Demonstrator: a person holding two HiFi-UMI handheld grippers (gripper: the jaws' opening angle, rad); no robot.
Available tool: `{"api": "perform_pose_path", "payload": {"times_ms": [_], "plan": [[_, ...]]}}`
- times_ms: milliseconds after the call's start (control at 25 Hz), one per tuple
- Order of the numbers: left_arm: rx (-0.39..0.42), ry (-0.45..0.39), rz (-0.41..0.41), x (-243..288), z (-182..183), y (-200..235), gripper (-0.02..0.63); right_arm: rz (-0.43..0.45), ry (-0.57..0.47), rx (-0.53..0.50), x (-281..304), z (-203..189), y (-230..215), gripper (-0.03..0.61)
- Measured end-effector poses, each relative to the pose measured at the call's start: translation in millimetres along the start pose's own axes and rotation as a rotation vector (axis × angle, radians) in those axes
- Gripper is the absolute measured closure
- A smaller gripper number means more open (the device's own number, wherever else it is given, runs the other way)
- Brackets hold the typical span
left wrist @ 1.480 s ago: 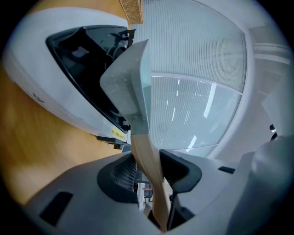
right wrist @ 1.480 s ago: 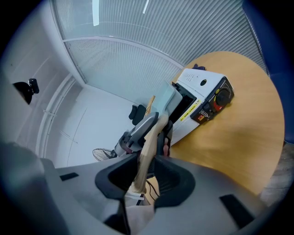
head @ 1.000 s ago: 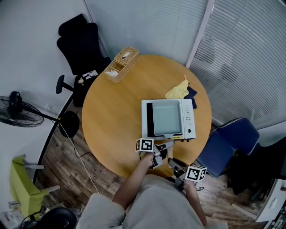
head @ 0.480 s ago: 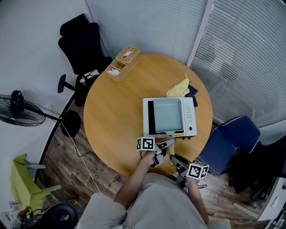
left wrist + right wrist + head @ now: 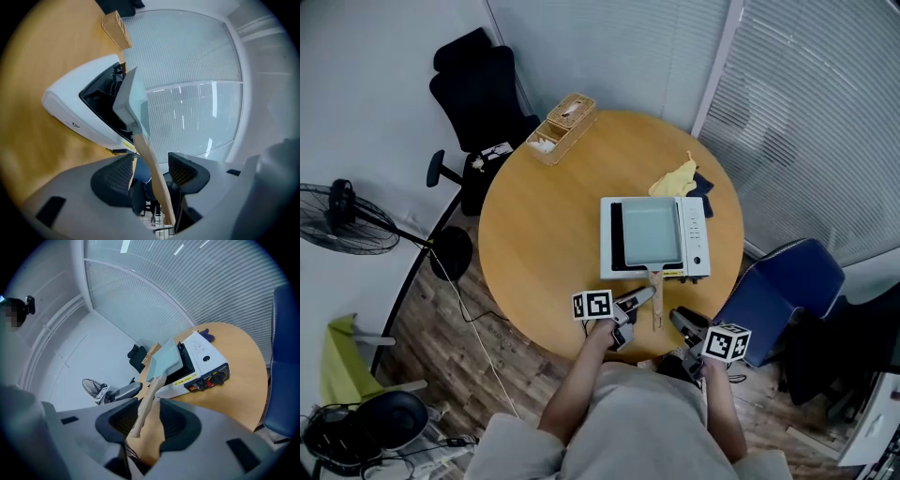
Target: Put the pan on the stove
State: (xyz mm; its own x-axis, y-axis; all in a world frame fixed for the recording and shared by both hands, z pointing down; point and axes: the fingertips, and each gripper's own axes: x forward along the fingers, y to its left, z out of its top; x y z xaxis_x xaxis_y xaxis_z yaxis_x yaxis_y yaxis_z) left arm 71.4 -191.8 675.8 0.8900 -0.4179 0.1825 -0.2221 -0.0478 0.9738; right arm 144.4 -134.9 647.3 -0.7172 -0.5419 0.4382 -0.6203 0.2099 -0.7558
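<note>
The pan (image 5: 649, 234) is on the stove (image 5: 699, 246). The left tool (image 5: 152, 176) and right tool (image 5: 149, 418) have just opened wide, with the handle (image 5: 656, 302) loose between each one's jaws. Risk: a crooked retreat snags the handle and drags the pan askew.

head view: high overhead, facing steeply down on the whole round table (image 5: 534, 253), far off | left gripper view: low at the table's near edge, rolled sideways, close to the stove (image 5: 70, 110) | right gripper view: same edge, slightly farther back | shared by all: stove, pan (image 5: 133, 103)
</note>
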Motion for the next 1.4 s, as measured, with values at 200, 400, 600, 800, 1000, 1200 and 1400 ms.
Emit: {"api": "perform_pose_path", "payload": {"times_ms": [200,400,600,800,1000,1200,1400], "plan": [[0.161,-0.087,0.128,-21,3,-4,0.371,-0.025,0.019,-0.125,-9,20,-3,0.430],[0.265,-0.170,0.219,-31,1,-19,0.371,-0.029,0.044,-0.263,-11,32,-4,0.430],[0.331,-0.245,0.274,-43,-11,-43,0.371,0.000,0.063,-0.321,-10,33,-3,0.430],[0.485,-0.305,0.426,-43,-31,-49,0.371,-0.033,0.012,-0.392,-29,35,-20,0.431],[0.572,-0.383,0.525,-43,-48,-58,0.371,-0.006,0.046,-0.470,-43,23,-29,0.431],[0.552,-0.481,0.535,-44,-66,-66,0.371,0.043,0.054,-0.489,-55,14,-33,0.431],[0.621,-0.494,0.611,-47,-89,-76,0.373,0.070,0.085,-0.550,-65,0,-33,0.431]]}}
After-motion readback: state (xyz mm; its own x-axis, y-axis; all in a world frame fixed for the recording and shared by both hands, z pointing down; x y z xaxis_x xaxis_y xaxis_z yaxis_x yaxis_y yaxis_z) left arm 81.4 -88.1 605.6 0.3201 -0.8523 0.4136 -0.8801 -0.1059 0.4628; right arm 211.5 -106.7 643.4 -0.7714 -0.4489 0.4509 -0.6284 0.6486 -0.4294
